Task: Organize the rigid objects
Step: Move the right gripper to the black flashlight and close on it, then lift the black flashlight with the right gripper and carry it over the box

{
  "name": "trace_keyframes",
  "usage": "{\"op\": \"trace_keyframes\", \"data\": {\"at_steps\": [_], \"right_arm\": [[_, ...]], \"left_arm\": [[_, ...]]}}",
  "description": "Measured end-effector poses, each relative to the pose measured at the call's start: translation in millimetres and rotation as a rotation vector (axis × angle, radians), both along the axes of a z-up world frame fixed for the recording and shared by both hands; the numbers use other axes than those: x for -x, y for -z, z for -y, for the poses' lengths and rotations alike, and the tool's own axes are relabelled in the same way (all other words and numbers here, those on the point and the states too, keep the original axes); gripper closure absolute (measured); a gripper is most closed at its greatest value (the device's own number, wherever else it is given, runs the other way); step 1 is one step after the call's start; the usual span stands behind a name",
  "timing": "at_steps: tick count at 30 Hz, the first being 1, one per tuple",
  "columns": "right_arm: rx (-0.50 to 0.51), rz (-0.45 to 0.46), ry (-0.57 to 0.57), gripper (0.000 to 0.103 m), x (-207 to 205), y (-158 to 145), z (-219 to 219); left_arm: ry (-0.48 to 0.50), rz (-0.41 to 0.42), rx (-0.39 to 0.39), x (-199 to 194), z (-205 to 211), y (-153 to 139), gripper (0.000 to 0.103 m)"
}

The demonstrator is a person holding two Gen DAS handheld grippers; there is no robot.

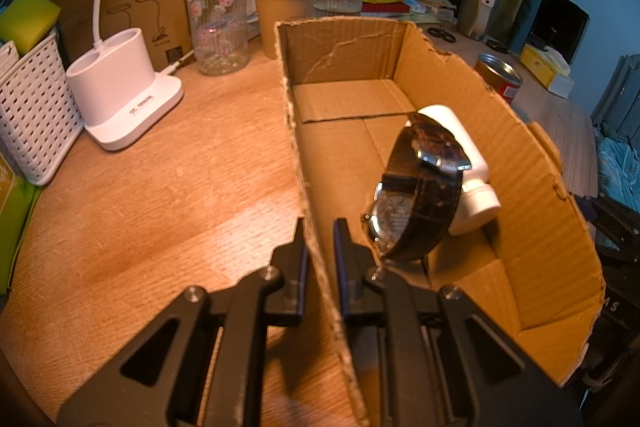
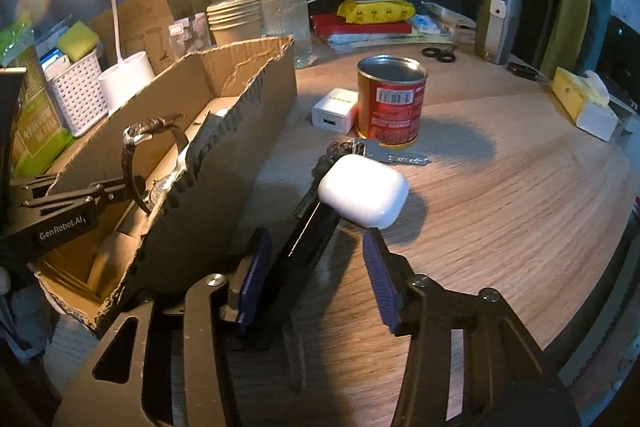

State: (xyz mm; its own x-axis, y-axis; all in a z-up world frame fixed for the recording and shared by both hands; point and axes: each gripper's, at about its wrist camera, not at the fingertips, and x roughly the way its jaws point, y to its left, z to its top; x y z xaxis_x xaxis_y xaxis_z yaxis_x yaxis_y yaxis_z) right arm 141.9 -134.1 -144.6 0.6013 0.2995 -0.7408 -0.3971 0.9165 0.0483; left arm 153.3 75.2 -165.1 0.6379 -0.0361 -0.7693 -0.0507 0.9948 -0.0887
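Left wrist view: one torn corrugated cardboard box (image 1: 472, 95) on grainy wooden table (image 1: 160, 195), holding one brown leather-strap wristwatch (image 1: 416, 195) leaning on one smooth white plastic bottle (image 1: 468, 163). Left gripper (image 1: 319, 227) clamped onto the box's near wall.

Right wrist view: one glossy rounded white earbud case (image 2: 362, 189), one red cylindrical tin can (image 2: 392, 103), one square white charger (image 2: 334, 111), one metal key bunch (image 2: 376, 151). Right gripper (image 2: 316, 239) unclenched, straddling one black rectangular bar (image 2: 298, 263) under the case; grip uncertain.
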Motion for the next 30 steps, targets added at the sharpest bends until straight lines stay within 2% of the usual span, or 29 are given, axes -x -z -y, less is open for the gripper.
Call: {"op": "trace_keyframes", "data": {"at_steps": [5,16,30], "right_arm": [[-0.005,-0.005,-0.010,0.057,0,1,0],[-0.044,-0.035,-0.049,0.077,0,5,-4],[-0.117,-0.016,-0.043,0.081,2,-4,9]], "left_arm": [[0.000,0.000,0.000,0,0,0,0.090],[0.000,-0.001,0.002,0,0,0,0.090],[-0.001,-0.001,0.011,1,3,1,0.090]]}}
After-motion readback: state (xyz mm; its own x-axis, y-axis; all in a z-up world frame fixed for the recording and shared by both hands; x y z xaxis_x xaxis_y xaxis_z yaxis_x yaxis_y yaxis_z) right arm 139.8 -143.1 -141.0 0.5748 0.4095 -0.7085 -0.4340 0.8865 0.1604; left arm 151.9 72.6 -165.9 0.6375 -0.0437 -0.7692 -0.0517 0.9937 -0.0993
